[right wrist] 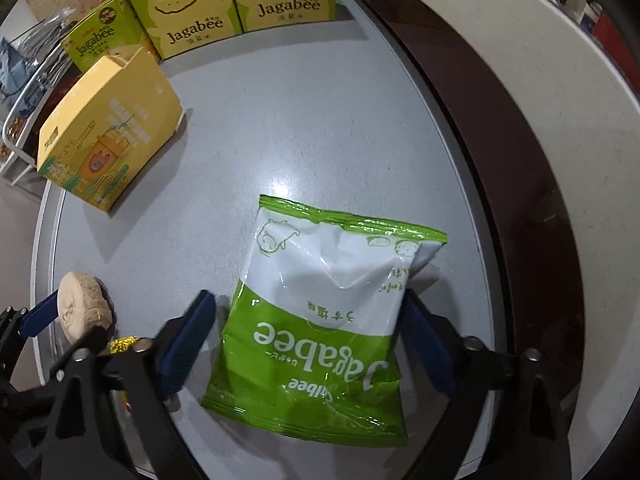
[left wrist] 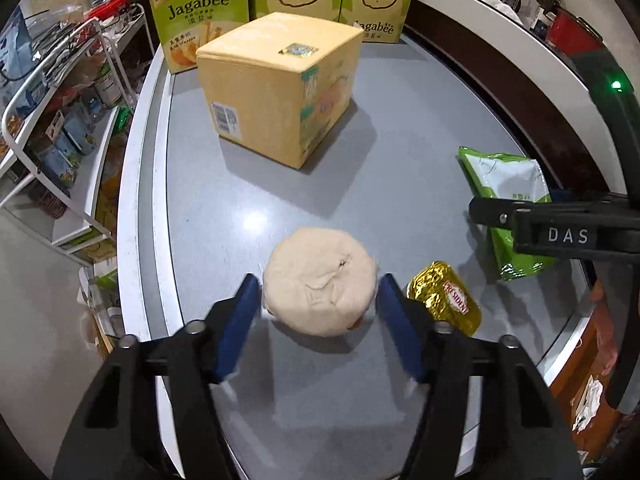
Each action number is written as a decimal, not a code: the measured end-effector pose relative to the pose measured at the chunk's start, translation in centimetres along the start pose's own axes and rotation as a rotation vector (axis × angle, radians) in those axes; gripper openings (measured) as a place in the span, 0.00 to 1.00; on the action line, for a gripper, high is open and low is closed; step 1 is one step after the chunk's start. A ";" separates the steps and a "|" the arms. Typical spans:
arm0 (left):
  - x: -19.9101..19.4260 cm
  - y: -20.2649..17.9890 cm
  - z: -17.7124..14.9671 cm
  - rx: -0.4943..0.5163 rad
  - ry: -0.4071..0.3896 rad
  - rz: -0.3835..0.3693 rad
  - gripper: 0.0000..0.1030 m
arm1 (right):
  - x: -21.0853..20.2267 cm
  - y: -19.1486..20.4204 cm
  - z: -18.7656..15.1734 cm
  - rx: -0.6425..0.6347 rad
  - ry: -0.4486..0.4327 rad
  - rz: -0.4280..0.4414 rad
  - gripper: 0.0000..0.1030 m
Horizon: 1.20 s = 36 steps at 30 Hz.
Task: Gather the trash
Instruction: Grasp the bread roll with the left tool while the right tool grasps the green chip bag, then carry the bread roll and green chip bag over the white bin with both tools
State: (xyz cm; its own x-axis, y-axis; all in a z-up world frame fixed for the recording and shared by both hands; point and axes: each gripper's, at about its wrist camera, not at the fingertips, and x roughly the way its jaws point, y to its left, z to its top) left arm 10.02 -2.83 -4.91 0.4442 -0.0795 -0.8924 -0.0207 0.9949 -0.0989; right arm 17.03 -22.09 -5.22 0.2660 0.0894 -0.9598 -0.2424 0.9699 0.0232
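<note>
Left wrist view: left hand-held gripper [left wrist: 319, 308] points down at the grey bench [left wrist: 400, 168], clenched on a round beige paper-wrapped puck [left wrist: 320, 284]; both blue pads [left wrist: 240, 316] sit at its sides. Gold foil butter portion with a red label [left wrist: 444, 300] lies just right of the right pad, on the bench. Yellow cardboard carton [left wrist: 280, 84] stands further back, mid-bench. Three green Jagabee snack boxes [left wrist: 200, 20] line the far edge behind it. Green-and-white Jagabee crisp packet [left wrist: 508, 196] lies at the right, partly covered by the black finger of the right hand-held gripper. White wire rack [left wrist: 60, 120] with groceries stands off the bench to the left.

Right wrist view: right hand-held gripper [right wrist: 304, 340] points steeply down, straddling the crisp packet [right wrist: 324, 312], which lies flat on the bench, print upside down. Right pad touches the packet's edge; left pad [right wrist: 188, 340] stands just clear, so released, no squeeze. Puck [right wrist: 82, 308] shows at the left, tilted on edge in the left hand-held gripper, a bit of gold foil [right wrist: 124, 345] beside it. Yellow carton [right wrist: 112, 136] upper left, well apart from the packet; green boxes [right wrist: 188, 16] behind.
</note>
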 end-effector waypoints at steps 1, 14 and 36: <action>0.0 0.1 -0.1 -0.006 0.001 -0.007 0.51 | -0.3 0.4 -0.2 -0.013 -0.008 0.002 0.75; -0.5 0.6 -0.6 -0.028 -0.017 -0.031 0.50 | -2.7 -0.2 -1.4 -0.051 -0.026 0.095 0.65; -5.2 0.0 -1.8 -0.026 -0.092 -0.031 0.50 | -6.7 -0.4 -3.1 -0.133 -0.089 0.194 0.64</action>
State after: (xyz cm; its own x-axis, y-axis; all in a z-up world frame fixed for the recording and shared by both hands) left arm 6.05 -2.50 -1.07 0.5250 -0.1033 -0.8448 -0.0281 0.9900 -0.1385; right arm 12.49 -23.79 0.30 0.2822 0.2965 -0.9124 -0.4163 0.8947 0.1620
